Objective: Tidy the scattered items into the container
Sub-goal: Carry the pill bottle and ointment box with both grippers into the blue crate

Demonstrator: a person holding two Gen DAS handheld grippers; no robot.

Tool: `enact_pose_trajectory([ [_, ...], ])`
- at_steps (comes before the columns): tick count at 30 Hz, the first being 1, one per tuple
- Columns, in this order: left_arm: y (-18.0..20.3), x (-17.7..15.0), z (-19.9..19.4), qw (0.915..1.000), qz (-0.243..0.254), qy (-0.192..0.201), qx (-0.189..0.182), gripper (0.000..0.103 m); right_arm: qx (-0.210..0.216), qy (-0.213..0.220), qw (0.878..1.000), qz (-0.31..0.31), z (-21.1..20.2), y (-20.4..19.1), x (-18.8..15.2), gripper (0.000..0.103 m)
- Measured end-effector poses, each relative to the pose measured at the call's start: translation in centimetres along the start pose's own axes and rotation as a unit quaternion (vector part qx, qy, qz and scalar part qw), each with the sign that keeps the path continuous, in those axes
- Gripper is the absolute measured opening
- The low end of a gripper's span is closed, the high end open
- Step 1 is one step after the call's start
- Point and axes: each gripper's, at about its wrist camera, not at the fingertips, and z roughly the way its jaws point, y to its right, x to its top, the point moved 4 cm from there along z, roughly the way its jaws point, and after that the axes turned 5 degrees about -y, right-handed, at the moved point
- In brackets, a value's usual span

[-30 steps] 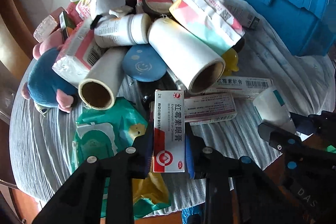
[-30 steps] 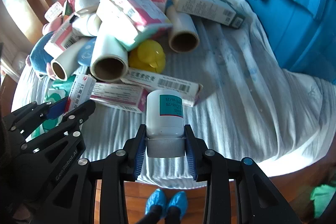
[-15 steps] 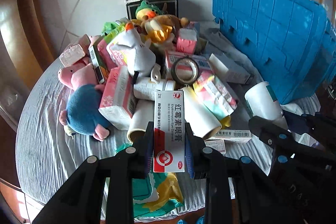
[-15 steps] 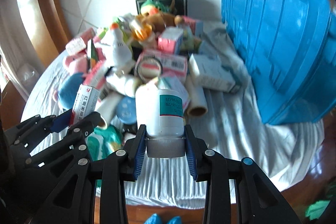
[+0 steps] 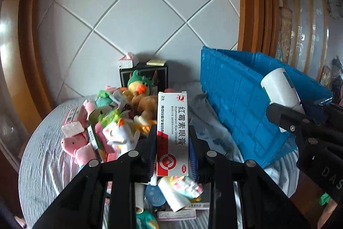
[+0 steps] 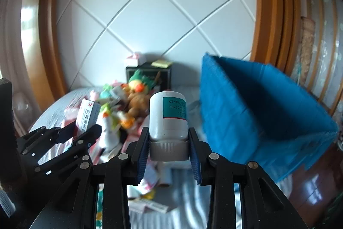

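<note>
Two grippers up, both loaded. Left gripper (image 5: 172, 143): jaws clamped on a box (image 5: 172, 134), red-and-white, printed "Erythromycin Eye Ointment", standing on end, upper part clear above the pads. Right gripper (image 6: 168, 148): jaws clamped on the grey cap of a bottle (image 6: 168, 117), white with teal label, held cap toward the camera, base pointing away.

Landmark: blue crate (image 5: 253, 104), standing on the striped cloth of the tabletop (image 5: 42, 156), open top, ribbed walls.

Both held things are in the air left of the crate, neither inside it. In the left view the bottle shows in front of the crate's near wall, right gripper's black frame under it. In the right view the box sits well left of the crate, held up by the left gripper.

Pile (image 5: 120, 126) of scattered items lies left of the crate on the tabletop: pink plush (image 5: 77, 145), white plush with orange beak (image 5: 120, 132), green-and-yellow plush (image 5: 139, 83) farther back, brown plush (image 5: 143, 102) beside it, paper rolls and flat cartons at the near end below the jaws. Black case (image 5: 143, 74) stands behind the pile against the tiled wall, left of the crate's far corner, small packets on top.

Right view blurred; small print unreadable.
</note>
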Motion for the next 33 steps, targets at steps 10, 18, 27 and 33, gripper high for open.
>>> enact_pose_trajectory([
  [10, 17.3, 16.1, 5.8, 0.9976, 0.048, 0.016, -0.047, 0.026, -0.064, 0.027, 0.998, 0.007, 1.9, 18.9, 12.2, 0.034],
  [18, 29.6, 25.5, 21.4, 0.9940, 0.010, -0.104, -0.034, 0.026, -0.056, -0.065, 0.996, -0.003, 13.9, 34.8, 19.1, 0.034],
  [27, 31.0, 19.2, 41.0, 0.9520, -0.056, -0.299, 0.034, 0.025, -0.016, -0.252, 0.967, 0.023, 32.5, 40.3, 13.1, 0.034],
  [33, 32.5, 12.9, 47.7, 0.9215, -0.023, -0.380, 0.076, 0.026, -0.027, -0.340, 0.940, -0.014, 40.4, 41.8, 7.7, 0.034],
])
